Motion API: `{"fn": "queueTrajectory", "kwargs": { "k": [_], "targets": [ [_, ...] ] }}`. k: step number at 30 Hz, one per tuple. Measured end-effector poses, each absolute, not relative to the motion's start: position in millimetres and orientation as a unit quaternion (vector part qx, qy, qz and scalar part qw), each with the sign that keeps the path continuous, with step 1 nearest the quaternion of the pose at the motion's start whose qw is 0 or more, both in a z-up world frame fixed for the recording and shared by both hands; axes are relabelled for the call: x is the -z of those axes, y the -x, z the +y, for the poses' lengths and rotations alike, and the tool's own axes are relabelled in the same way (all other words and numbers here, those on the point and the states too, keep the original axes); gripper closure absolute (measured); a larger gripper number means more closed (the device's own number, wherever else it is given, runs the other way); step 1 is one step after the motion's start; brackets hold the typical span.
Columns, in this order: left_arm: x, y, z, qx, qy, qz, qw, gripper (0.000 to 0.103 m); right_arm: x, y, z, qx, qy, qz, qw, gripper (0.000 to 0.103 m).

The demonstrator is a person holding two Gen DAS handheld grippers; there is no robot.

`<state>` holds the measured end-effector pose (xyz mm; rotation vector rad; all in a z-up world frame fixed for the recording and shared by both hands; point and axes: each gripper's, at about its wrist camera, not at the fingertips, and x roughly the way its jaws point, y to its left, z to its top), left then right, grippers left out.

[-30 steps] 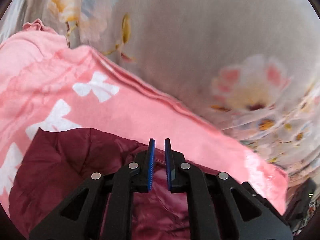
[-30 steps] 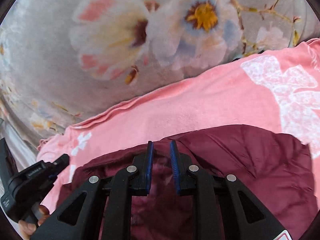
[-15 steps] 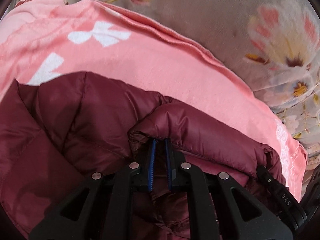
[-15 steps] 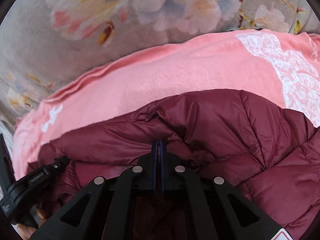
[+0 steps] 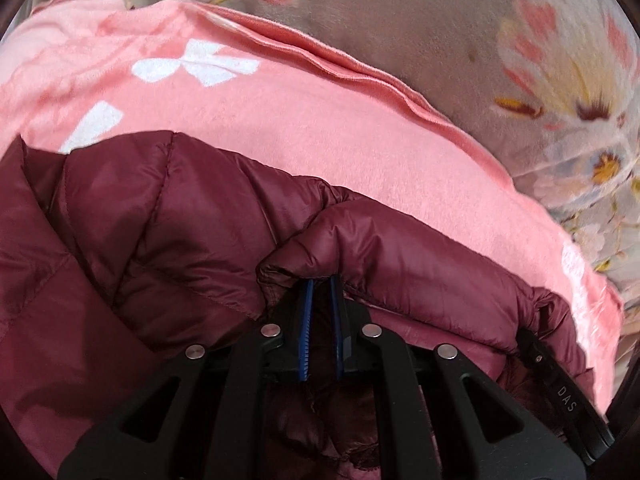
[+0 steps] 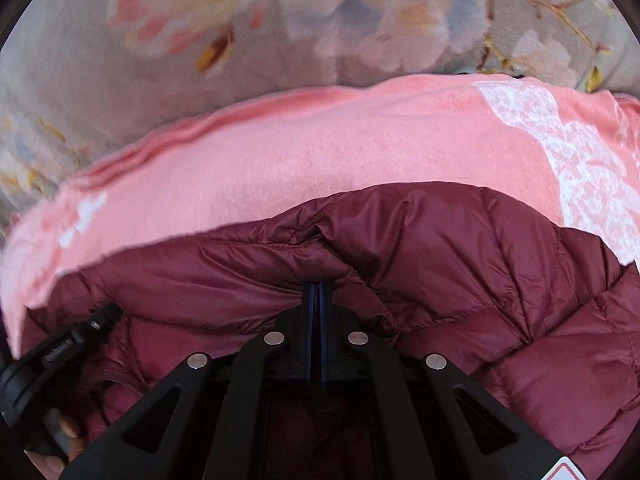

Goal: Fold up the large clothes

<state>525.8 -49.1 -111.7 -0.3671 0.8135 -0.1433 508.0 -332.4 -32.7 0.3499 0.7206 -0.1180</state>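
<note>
A maroon quilted puffer jacket lies on a pink blanket, and it also fills the lower half of the right wrist view. My left gripper is shut on a fold of the jacket's edge, its blue pads pinching the fabric. My right gripper is shut tight on another fold of the same edge. The fingertips of both are hidden under bunched fabric. The right gripper's body shows at the lower right of the left wrist view. The left gripper's body shows at the lower left of the right wrist view.
The pink blanket with white bow prints lies under the jacket, also in the right wrist view. Beneath it is a grey floral bedspread, which also shows in the right wrist view.
Both grippers have closed on the jacket's edge and carried it forward over the rest of the jacket. More quilted maroon fabric now fills both views.
</note>
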Motion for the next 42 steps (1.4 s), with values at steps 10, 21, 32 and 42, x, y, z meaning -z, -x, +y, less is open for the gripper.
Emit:
{"fn": "queueTrajectory", "kwargs": {
  "k": [10, 21, 32, 42],
  "targets": [
    [39.7, -397.6, 21.4, 0.123, 0.194, 0.338, 0.913, 0.064, -36.3, -257.6, -350.5, -0.017, -0.171, 0.231, 0.958, 0.077],
    [-29.5, -148.0, 138.0, 0.077, 0.216, 0.311, 0.922, 0.042, -22.5, 19.8, -348.5, 0.017, -0.132, 0.247, 0.960, 0.047],
    [2.1, -76.2, 146.2, 0.063, 0.256, 0.331, 0.906, 0.022, 19.9, 21.2, -358.3, 0.068, -0.153, 0.286, 0.943, 0.032],
    [65.8, -141.5, 164.5, -0.001, 0.274, 0.417, 0.867, 0.029, 41.6, -5.3, -361.4, 0.120, -0.150, 0.302, 0.934, 0.034]
  ]
}}
